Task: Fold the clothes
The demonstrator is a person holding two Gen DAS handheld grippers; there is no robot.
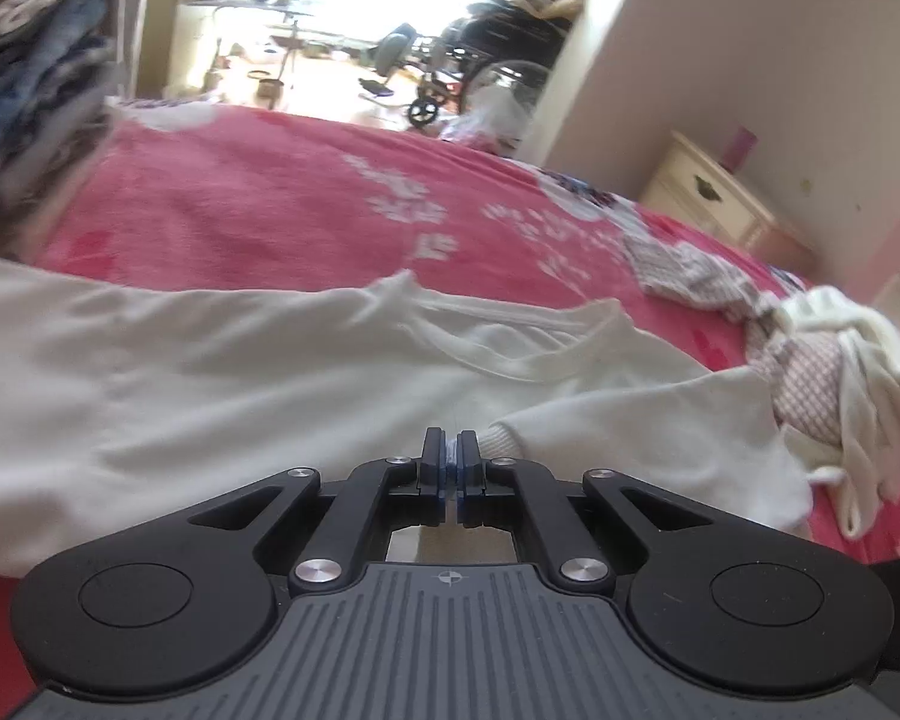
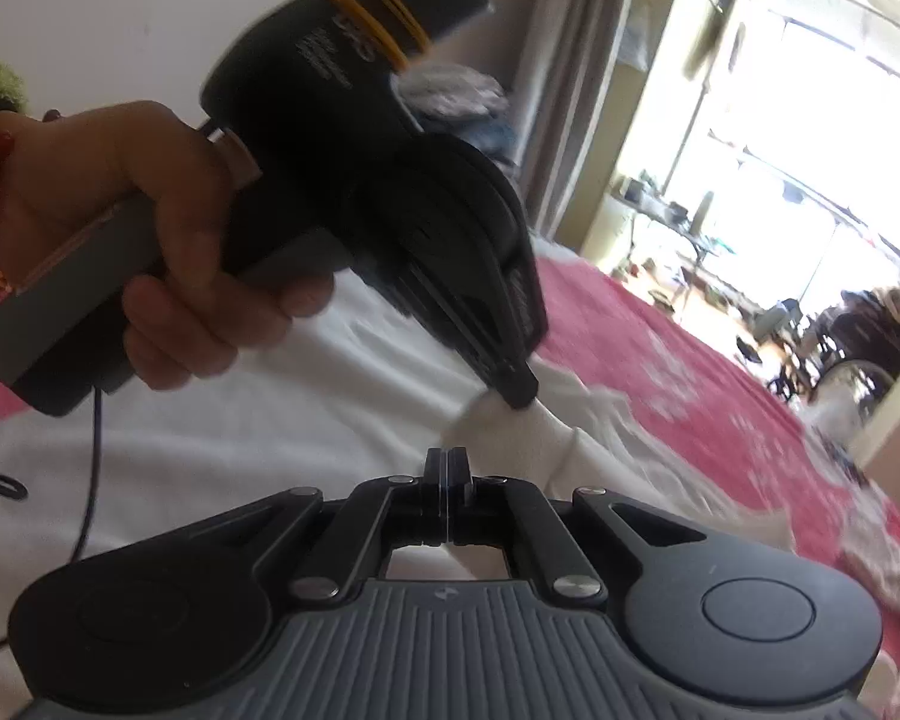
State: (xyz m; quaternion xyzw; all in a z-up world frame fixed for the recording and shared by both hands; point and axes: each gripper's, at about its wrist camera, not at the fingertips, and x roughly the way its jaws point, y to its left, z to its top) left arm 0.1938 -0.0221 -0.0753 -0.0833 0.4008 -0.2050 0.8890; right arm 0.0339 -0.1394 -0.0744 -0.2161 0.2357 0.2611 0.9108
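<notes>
A white long-sleeved shirt (image 1: 210,372) lies spread across a pink bed cover (image 1: 258,192); its neckline (image 1: 510,348) faces away from me. My left gripper (image 1: 450,450) is shut, its tips on the white cloth beside a ribbed cuff (image 1: 504,438). In the right wrist view the left gripper (image 2: 519,399) pinches a fold of the white shirt (image 2: 270,420), held by a hand (image 2: 150,240). My right gripper (image 2: 447,462) is shut just above the shirt; whether it holds cloth is hidden.
A checked garment and a cream one (image 1: 840,372) lie bunched at the bed's right. A stack of folded clothes (image 1: 36,90) is at the far left. A cream nightstand (image 1: 720,192) stands by the wall. A wheelchair (image 1: 480,66) is beyond the doorway.
</notes>
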